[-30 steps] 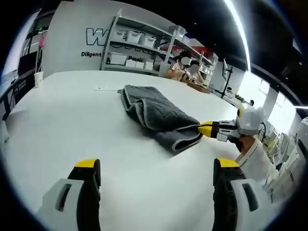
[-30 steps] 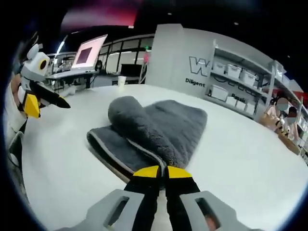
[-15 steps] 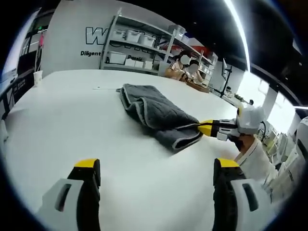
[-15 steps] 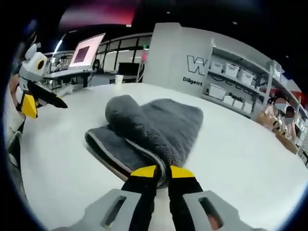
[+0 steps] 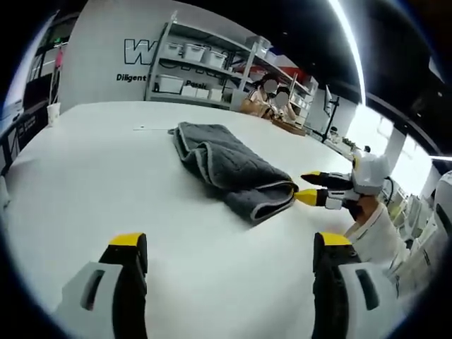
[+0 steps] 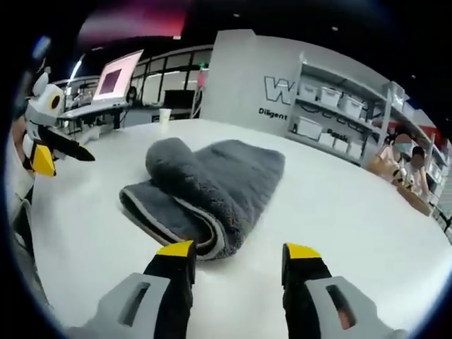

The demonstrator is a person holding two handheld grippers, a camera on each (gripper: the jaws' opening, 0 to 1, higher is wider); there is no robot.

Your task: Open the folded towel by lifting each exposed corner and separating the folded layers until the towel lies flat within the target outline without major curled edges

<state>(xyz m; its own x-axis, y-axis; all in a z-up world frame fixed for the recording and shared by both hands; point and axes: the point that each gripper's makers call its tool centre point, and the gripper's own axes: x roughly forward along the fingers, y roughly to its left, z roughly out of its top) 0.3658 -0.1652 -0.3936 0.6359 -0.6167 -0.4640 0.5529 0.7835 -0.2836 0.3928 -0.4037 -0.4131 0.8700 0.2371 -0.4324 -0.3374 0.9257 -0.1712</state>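
A dark grey towel (image 5: 227, 168) lies folded on the white table (image 5: 99, 169), its top layer rolled into a thick hump and its pale-trimmed edge facing the right gripper. In the left gripper view my left gripper (image 5: 229, 244) stands open, well short of the towel, with nothing between its jaws. The right gripper (image 5: 308, 188) comes in from the right, open, just off the towel's near corner. In the right gripper view the towel (image 6: 205, 182) lies right in front of my open right gripper (image 6: 239, 251). The left gripper (image 6: 67, 159) hangs open at far left.
Shelving with white bins (image 5: 201, 67) stands behind the table beside a lettered wall. Two people sit at the far side (image 5: 272, 95). A paper cup (image 6: 164, 116) stands near the far table edge, with a lit monitor (image 6: 116, 76) beyond. A sleeve (image 5: 371, 229) shows at right.
My right gripper has opened and let go of the towel's corner, which now rests on the table. The left gripper has stayed open and in place.
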